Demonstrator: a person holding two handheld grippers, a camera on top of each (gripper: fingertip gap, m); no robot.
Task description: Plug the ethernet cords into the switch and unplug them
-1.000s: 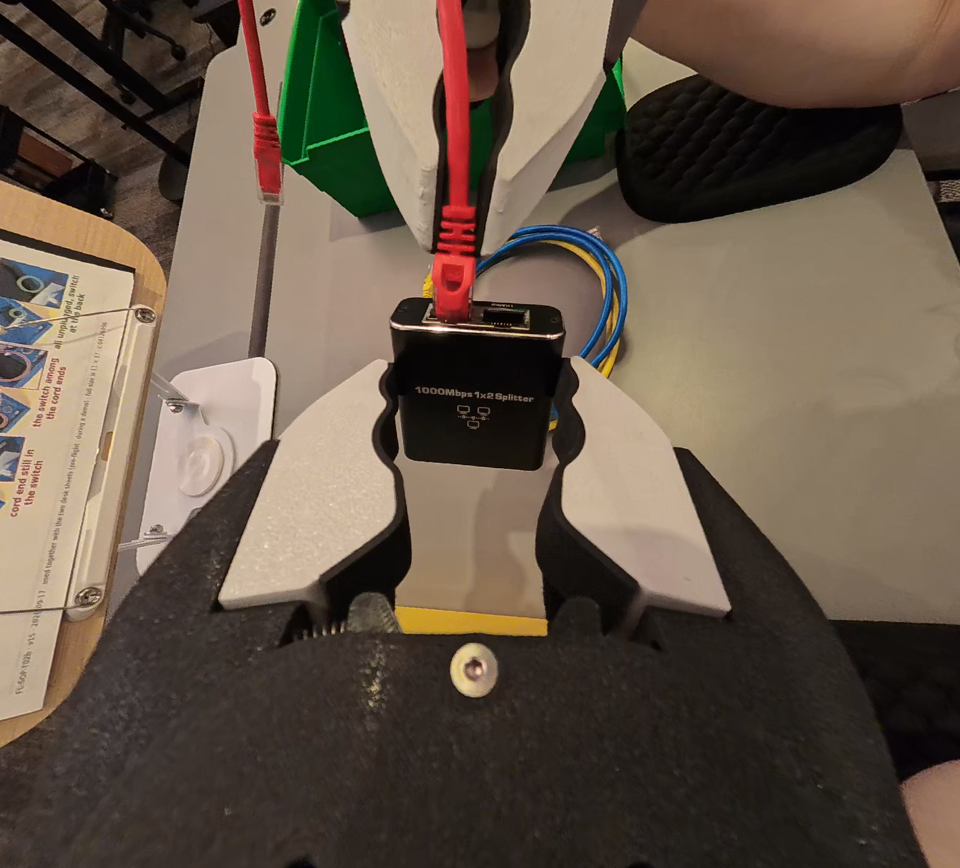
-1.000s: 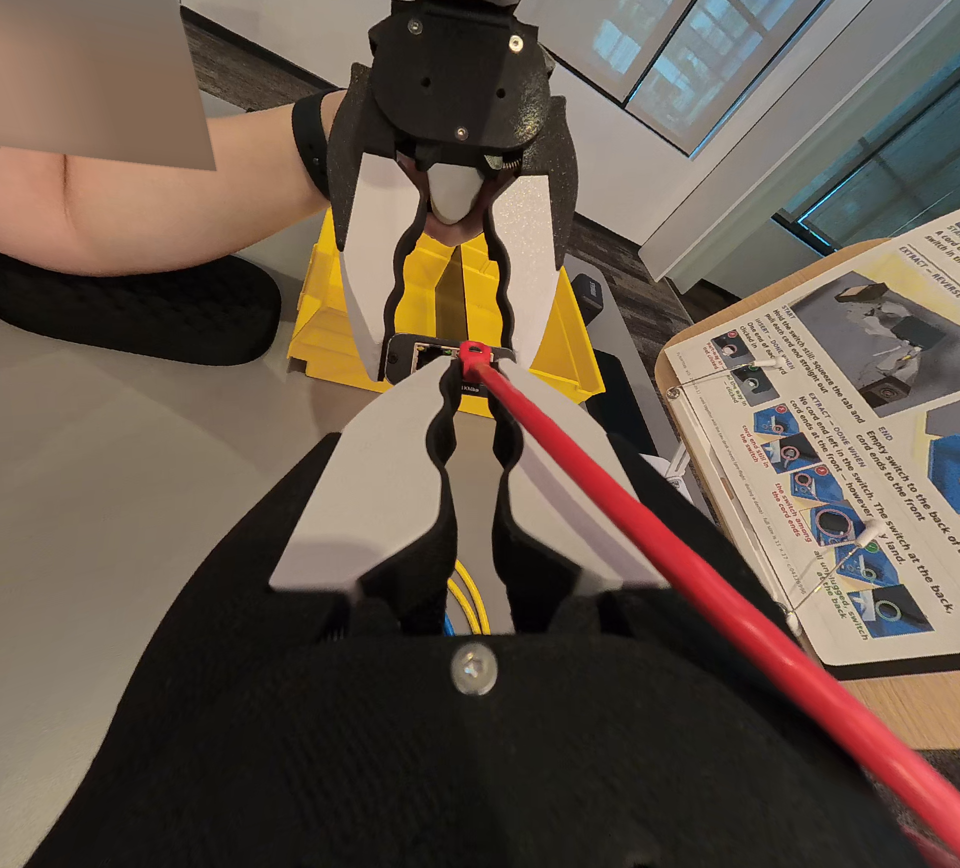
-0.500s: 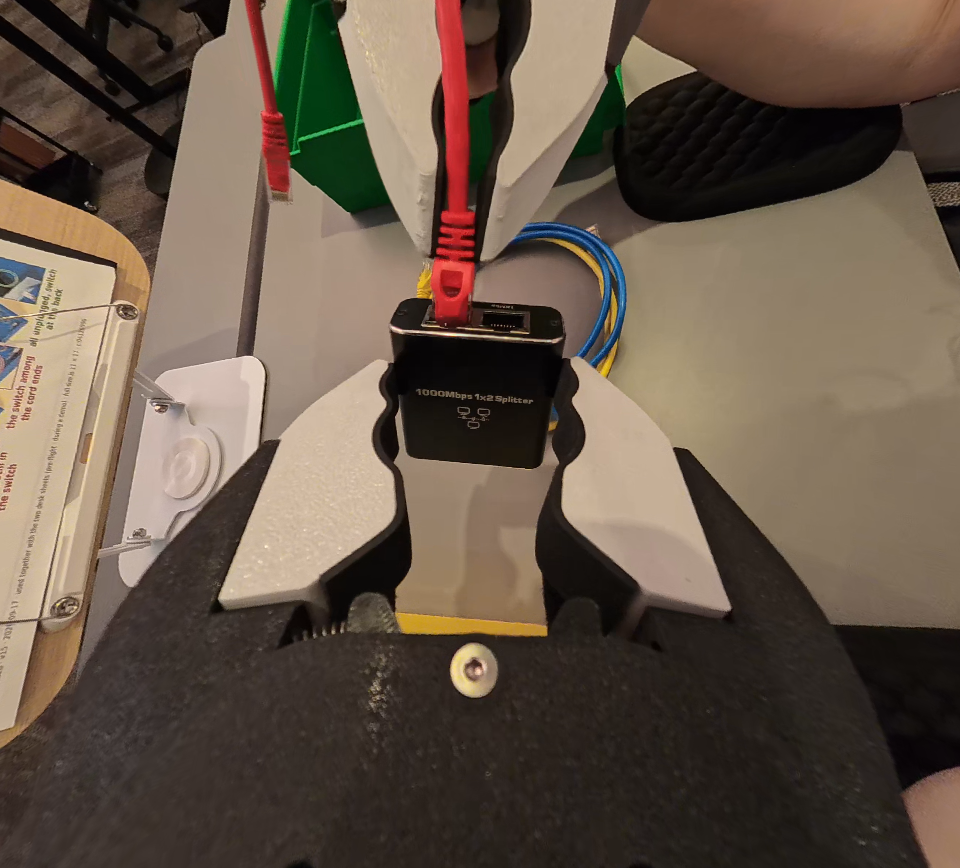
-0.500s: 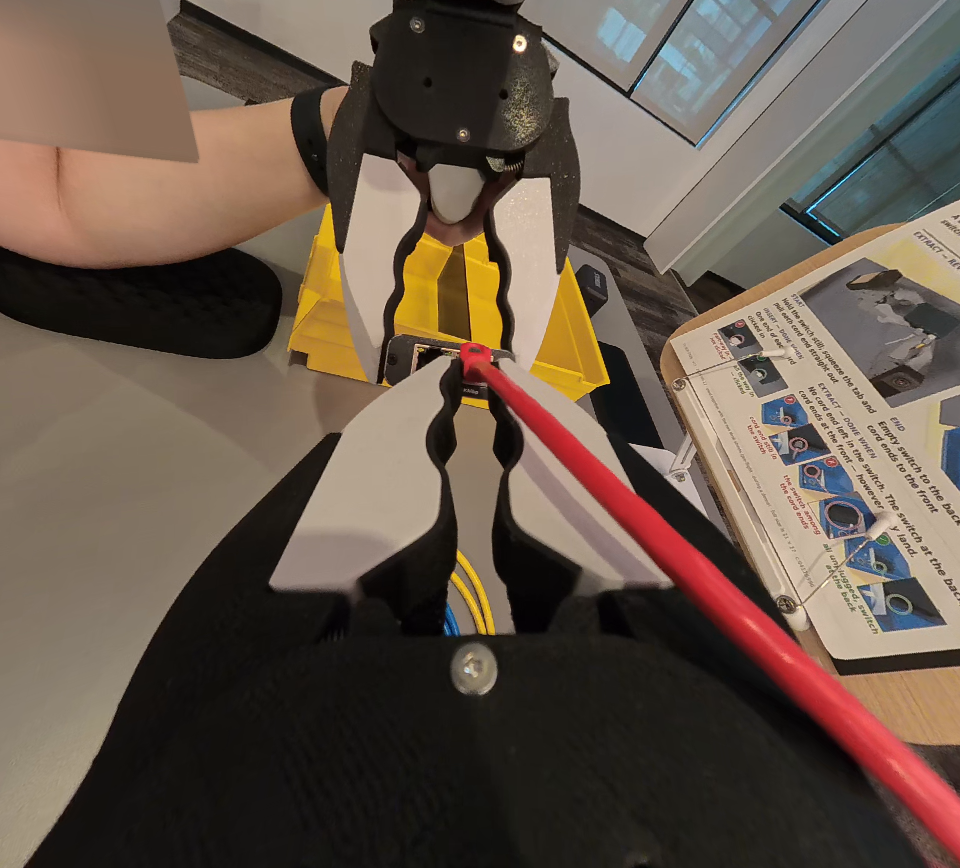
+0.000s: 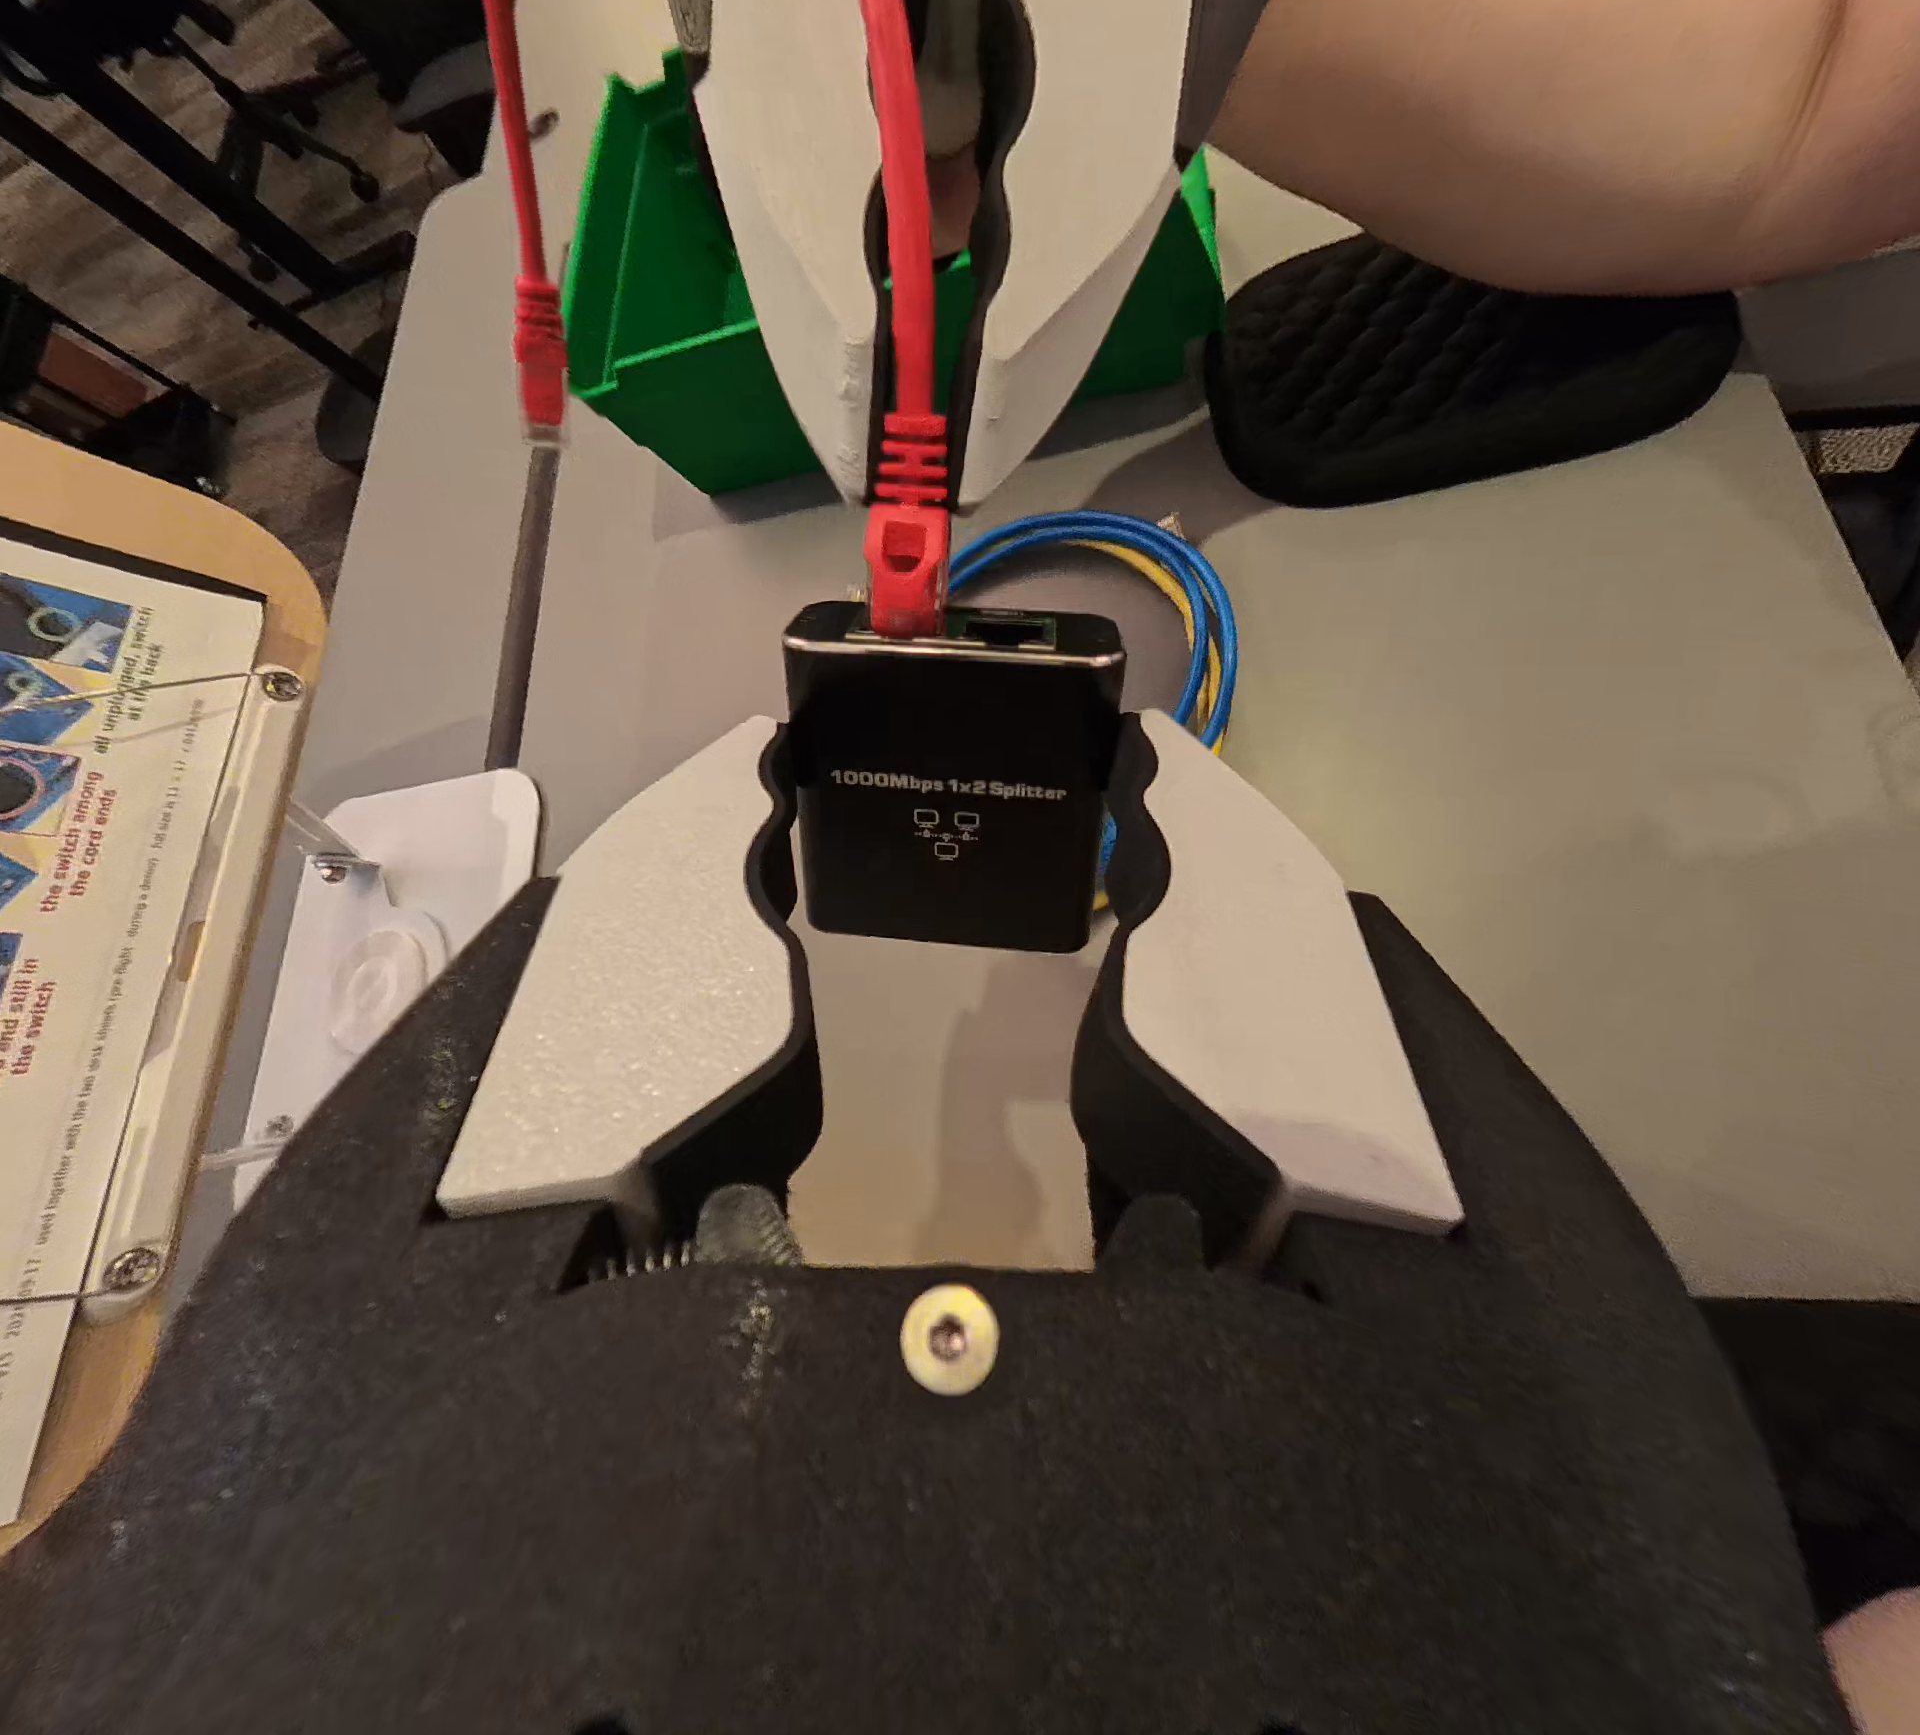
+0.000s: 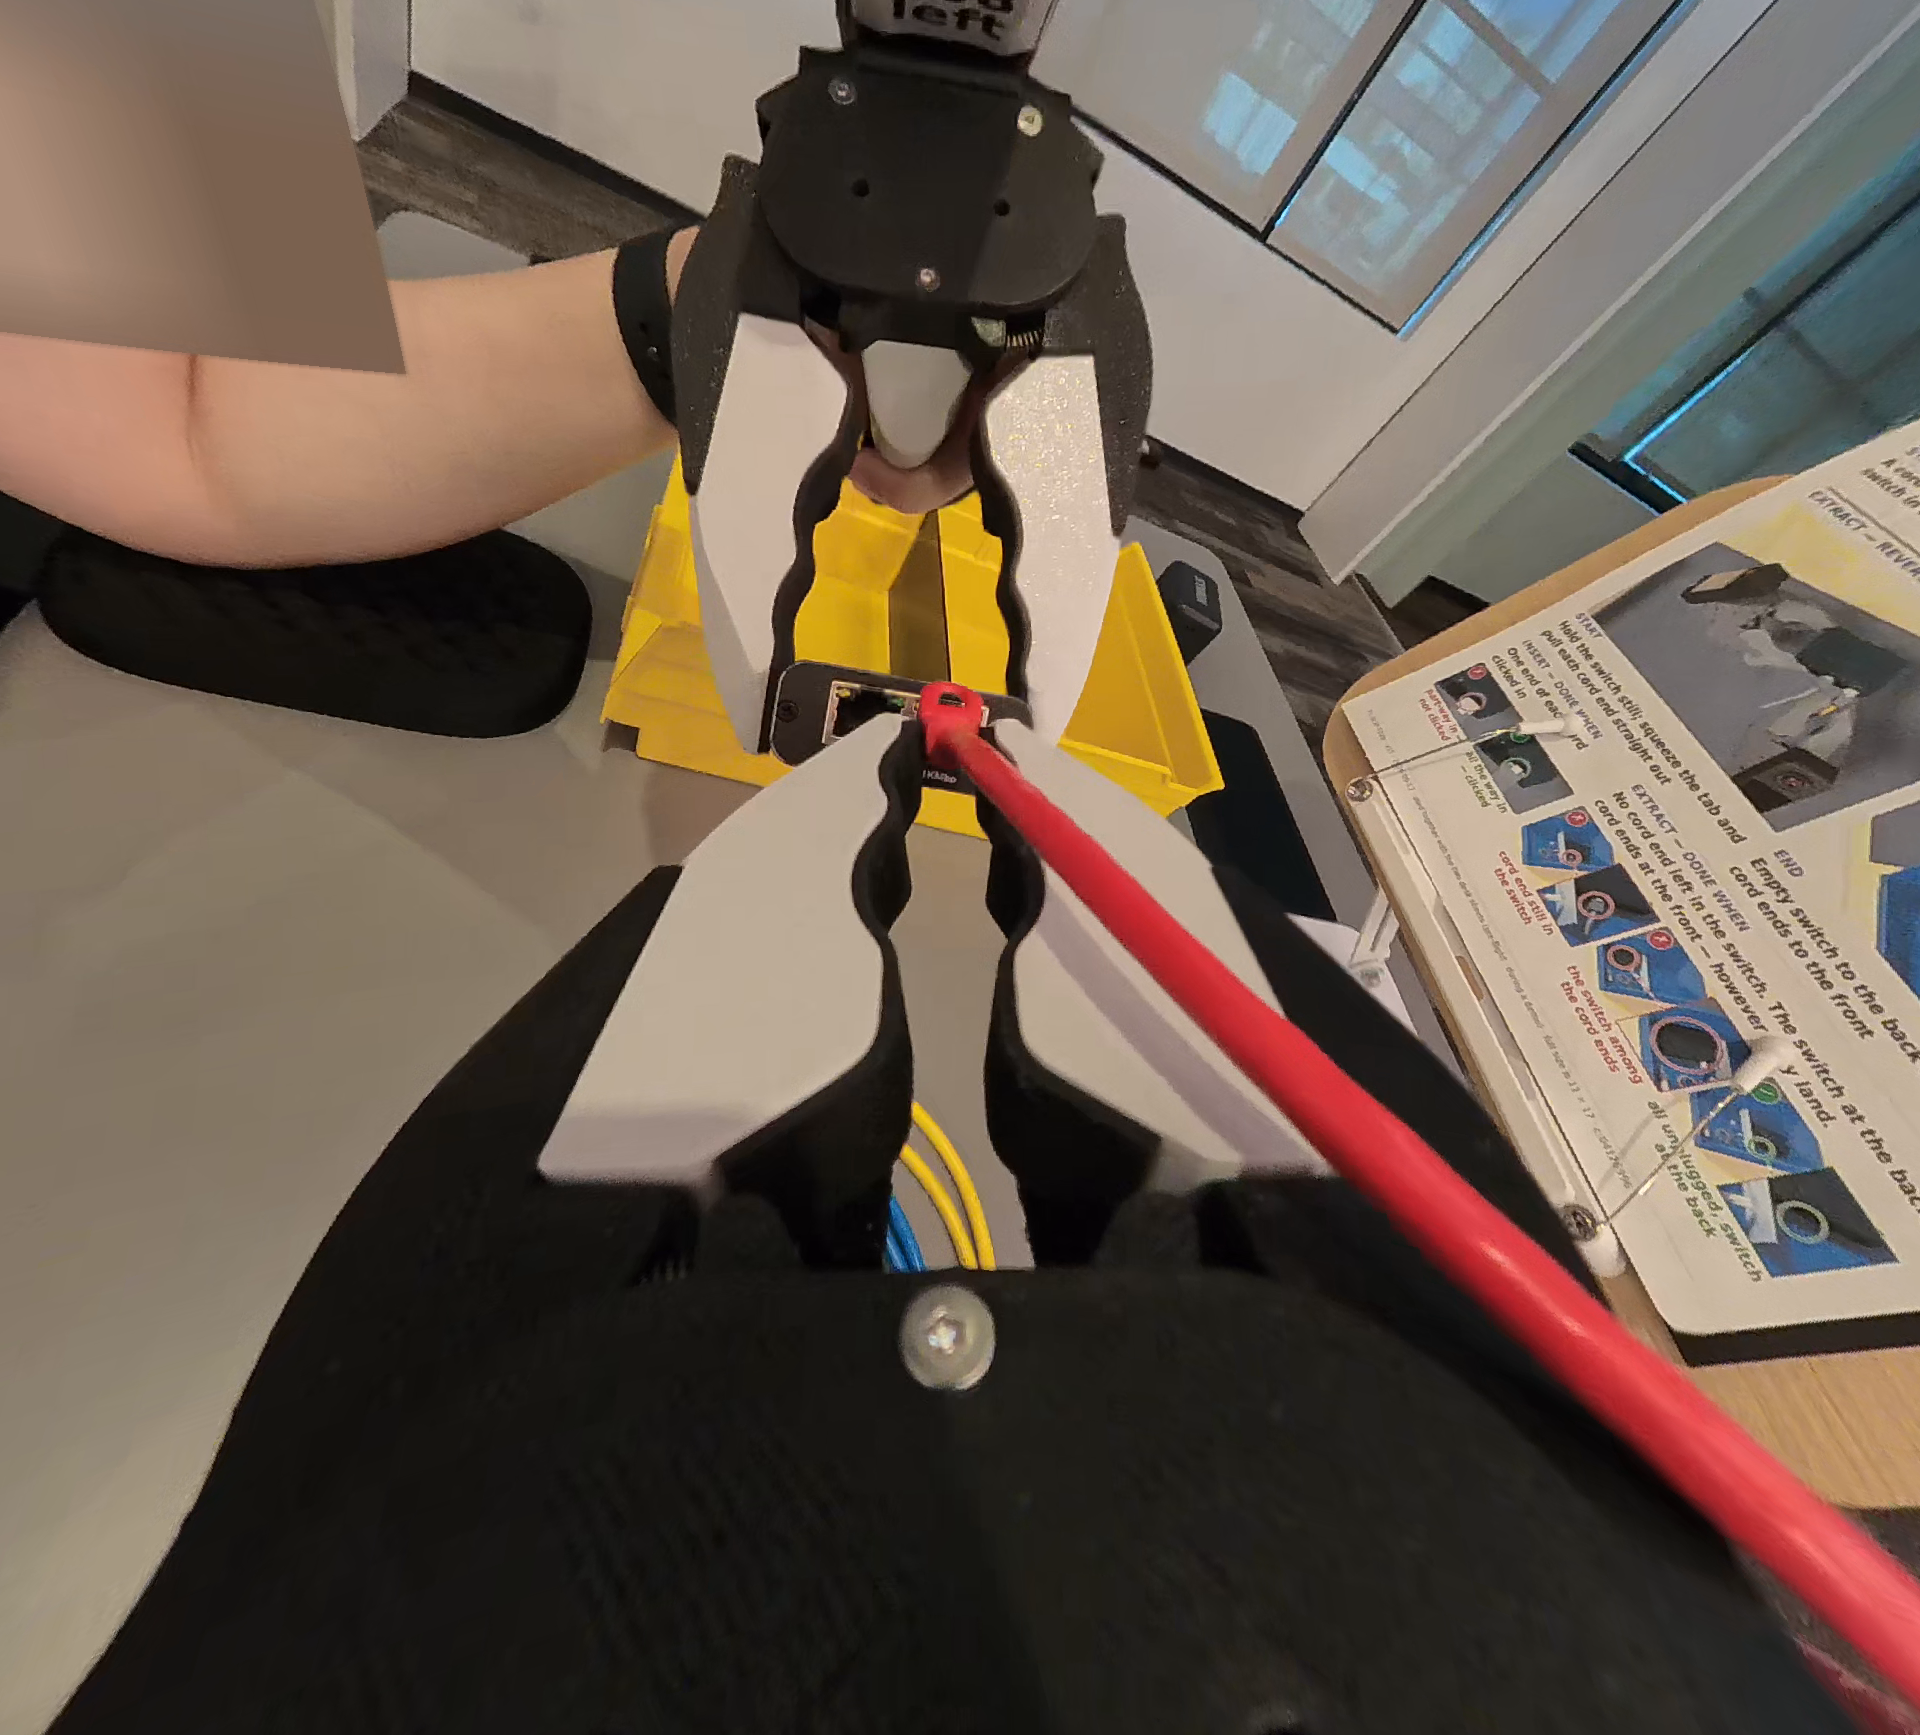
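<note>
My left gripper clamps the black switch above the grey table. My right gripper pinches the red cord at its plug, seated in the left port; the right port looks empty. Blue and yellow cords wait beside green and yellow bins, windows beyond.

I work in an office: tall glass windows, grey counter, laminated instruction sheets at its edge, chair legs on carpet.
</note>
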